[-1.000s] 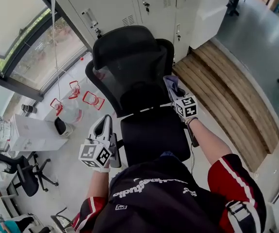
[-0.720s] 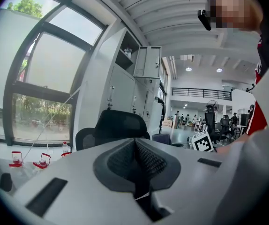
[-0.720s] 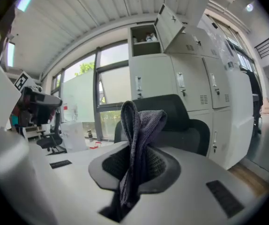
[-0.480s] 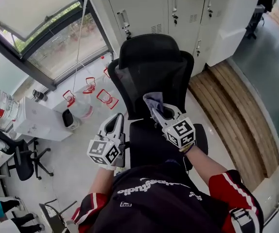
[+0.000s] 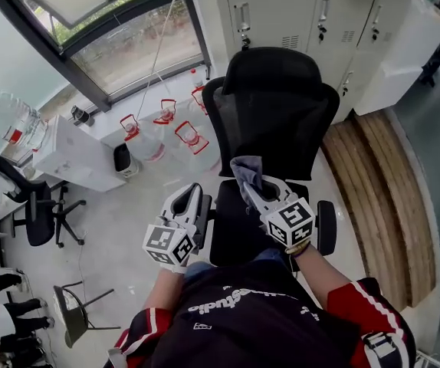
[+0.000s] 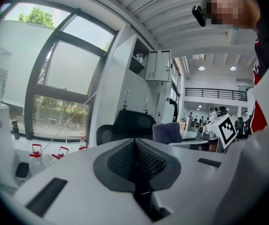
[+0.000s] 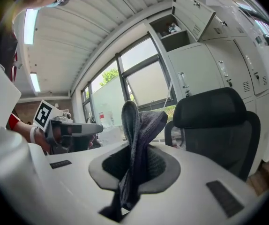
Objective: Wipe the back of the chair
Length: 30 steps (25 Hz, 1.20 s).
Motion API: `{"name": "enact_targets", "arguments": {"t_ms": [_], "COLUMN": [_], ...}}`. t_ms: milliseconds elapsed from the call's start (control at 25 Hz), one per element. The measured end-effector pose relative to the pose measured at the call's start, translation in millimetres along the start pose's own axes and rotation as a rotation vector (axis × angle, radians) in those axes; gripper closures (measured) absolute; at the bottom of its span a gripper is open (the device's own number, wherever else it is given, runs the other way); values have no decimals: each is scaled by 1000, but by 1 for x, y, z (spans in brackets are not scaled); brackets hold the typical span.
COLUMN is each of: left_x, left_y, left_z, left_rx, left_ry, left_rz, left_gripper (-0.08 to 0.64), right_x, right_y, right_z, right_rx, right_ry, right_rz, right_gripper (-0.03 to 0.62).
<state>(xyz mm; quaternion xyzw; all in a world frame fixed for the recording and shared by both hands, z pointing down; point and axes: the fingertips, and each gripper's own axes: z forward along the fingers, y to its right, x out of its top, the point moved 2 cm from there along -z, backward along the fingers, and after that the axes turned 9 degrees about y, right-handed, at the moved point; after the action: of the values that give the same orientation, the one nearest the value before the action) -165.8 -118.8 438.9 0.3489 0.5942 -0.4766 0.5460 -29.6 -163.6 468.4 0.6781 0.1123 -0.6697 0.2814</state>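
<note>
**Daylight from your left, hard fisheye at the edges**

Your head view is bright and even. Daylight comes through the window at upper left, and the pale floor carries only soft, faint shadows. The black chair swallows most of the detail in its mesh. Straight lines bow towards the borders.

In both gripper views the corners sink into a dark round vignette and the frame curves strongly. The left hand-held gripper sits close and soft, with its pale shell flatly lit. The sky behind the glass looks washed out, and small ceiling lights glare far off.

In your right gripper view a strip light burns white. The cloth in the right hand-held gripper stands dark against the bright glazing.
</note>
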Motion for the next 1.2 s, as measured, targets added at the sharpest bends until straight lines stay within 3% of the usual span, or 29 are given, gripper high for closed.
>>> {"name": "enact_targets", "arguments": {"t_ms": [240,400,600,880,1040,1200], "left_x": [2,-6,-16,-7,3,1], "left_y": [1,14,27,40,55,77], "left_z": [-35,-85,-194,-356,-425,-468], "left_rx": [-13,-38,-44,-59,-68,-102], "left_ry": [21,33,55,91,121,123], "left_rz": [-19,-34,-59,3,-2,-25], "left_gripper": [535,535,535,535,535,535], "right_x": [-4,-12,-32,-45,-47,-45], "right_y": [-38,-83,-177,-329,-393,-431], "right_z": [-10,-34,-72,-155,-208,-251], "right_rx": [-7,-25,-51,-129,-164,-220], "right_ry": [-9,-13,-15,80,85,97], "right_rz": [-1,-14,-41,-35,-57,-68], "right_gripper": [532,532,532,532,532,532]}}
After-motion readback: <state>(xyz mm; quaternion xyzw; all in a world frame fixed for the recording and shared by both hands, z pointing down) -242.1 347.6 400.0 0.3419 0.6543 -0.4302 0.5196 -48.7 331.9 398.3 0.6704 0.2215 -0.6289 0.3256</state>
